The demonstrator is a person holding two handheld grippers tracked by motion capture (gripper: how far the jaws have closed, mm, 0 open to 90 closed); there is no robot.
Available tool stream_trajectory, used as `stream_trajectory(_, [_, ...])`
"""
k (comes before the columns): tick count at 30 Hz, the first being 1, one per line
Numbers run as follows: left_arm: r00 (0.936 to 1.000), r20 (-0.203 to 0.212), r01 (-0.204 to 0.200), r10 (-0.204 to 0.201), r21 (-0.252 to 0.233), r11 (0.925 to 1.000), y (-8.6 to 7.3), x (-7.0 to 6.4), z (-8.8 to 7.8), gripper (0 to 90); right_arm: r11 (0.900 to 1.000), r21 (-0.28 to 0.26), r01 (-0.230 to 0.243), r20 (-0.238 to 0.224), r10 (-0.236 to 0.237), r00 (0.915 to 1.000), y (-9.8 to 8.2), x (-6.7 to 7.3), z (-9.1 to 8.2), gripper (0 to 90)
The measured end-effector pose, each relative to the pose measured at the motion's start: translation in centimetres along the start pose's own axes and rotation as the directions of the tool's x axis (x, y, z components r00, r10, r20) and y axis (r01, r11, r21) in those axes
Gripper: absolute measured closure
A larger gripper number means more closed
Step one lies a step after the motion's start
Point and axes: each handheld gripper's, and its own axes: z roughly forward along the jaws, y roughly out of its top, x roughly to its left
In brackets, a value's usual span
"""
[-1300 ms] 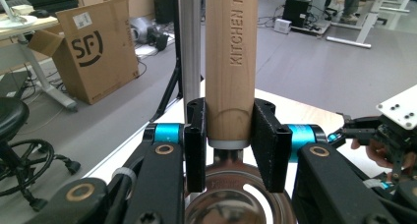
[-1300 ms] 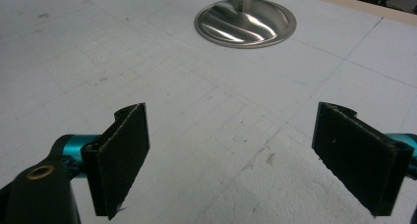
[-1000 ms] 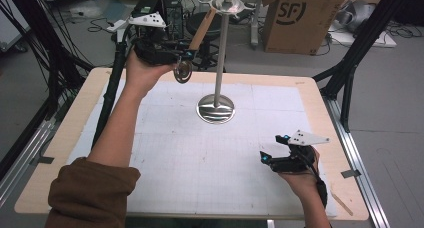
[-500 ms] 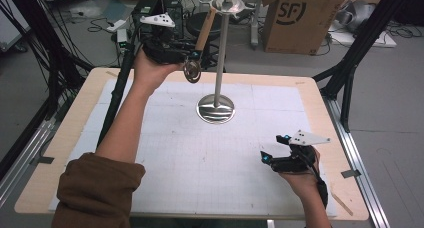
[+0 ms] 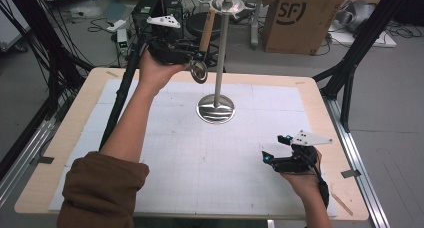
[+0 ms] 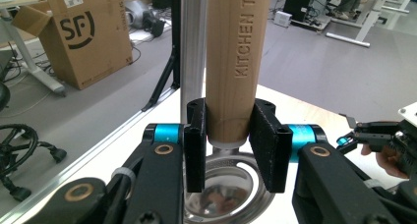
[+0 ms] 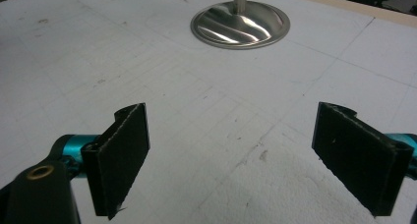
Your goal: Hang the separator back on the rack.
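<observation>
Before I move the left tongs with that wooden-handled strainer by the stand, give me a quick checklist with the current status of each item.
1. Left tongs closed on the wooden handle: ok, both pads press its lower end.
2. Strainer off the table: ok, its metal ring hangs below the tongs, in the air.
3. Handle apart from the stand pole: cannot tell, they sit close side by side.
4. Handle's top hooked at the stand's top: cannot tell, too small to see.
5. Right tongs out of the way: ok, open, empty, low over the mat near the person.
6. Stand base flat on the mat: ok.
</observation>
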Motion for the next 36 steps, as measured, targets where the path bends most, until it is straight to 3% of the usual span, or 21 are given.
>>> stream_trajectory(9, [1.0, -0.004, 0.0, 0.0, 0.0, 1.0, 0.0, -0.1, 0.1, 62.4, 1.0, 0.0, 0.008, -0.005, -0.008, 1.0, 0.2, 0.3, 0.1, 13.1])
stream_trajectory(22, [0.9983, -0.052, -0.023, 0.028, 0.086, 0.996, -0.6, -0.5, -1.0, 46.9, 1.0, 0.005, 0.01, -0.004, -0.01, 0.9999, 0.1, 0.3, 0.1, 13.1])
stream_trajectory(29, [0.9983, -0.049, -0.027, 0.032, 0.096, 0.9951, -1.4, -0.4, -2.6, 42.7, 1.0, 0.005, 0.01, -0.004, -0.01, 0.9999, 0.1, 0.3, 0.2, 13.1])
stream_trajectory(36, [0.9986, -0.051, -0.011, 0.014, 0.059, 0.9982, -2.2, -0.4, -4.3, 40.2, 1.0, 0.006, 0.012, -0.005, -0.012, 0.9999, 0.2, 0.4, 0.3, 13.0])
